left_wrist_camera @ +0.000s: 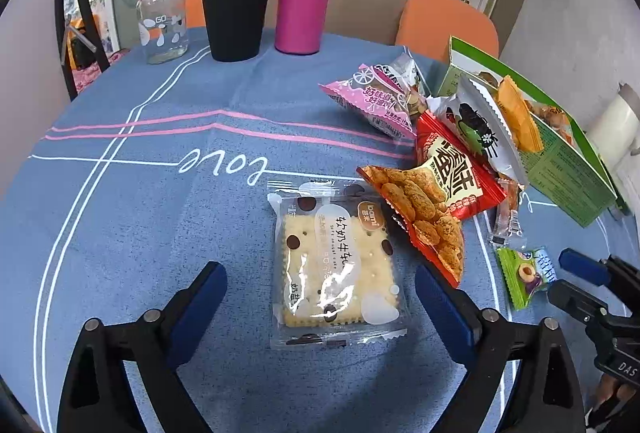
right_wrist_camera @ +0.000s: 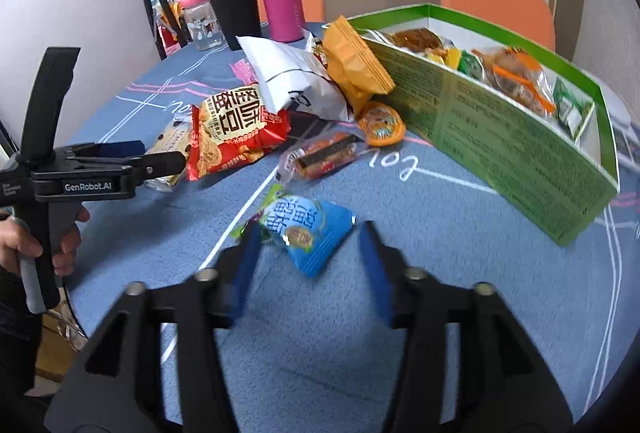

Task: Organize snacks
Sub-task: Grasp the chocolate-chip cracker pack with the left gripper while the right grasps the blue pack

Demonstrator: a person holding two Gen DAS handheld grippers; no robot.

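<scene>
Both jaws wide apart, empty; green box (right_wrist_camera: 500,121) full of wrapped snacks (right_wrist_camera: 516,77).

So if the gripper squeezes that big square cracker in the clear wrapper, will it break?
Probably, if squeezed hard. The cracker packet holds one flat, thin square, so it is likely stiff but brittle. The glossy wrapper shows glare and may be slippery between the open left gripper. It lies flat on the tablecloth, so it should slide rather than roll.
</scene>
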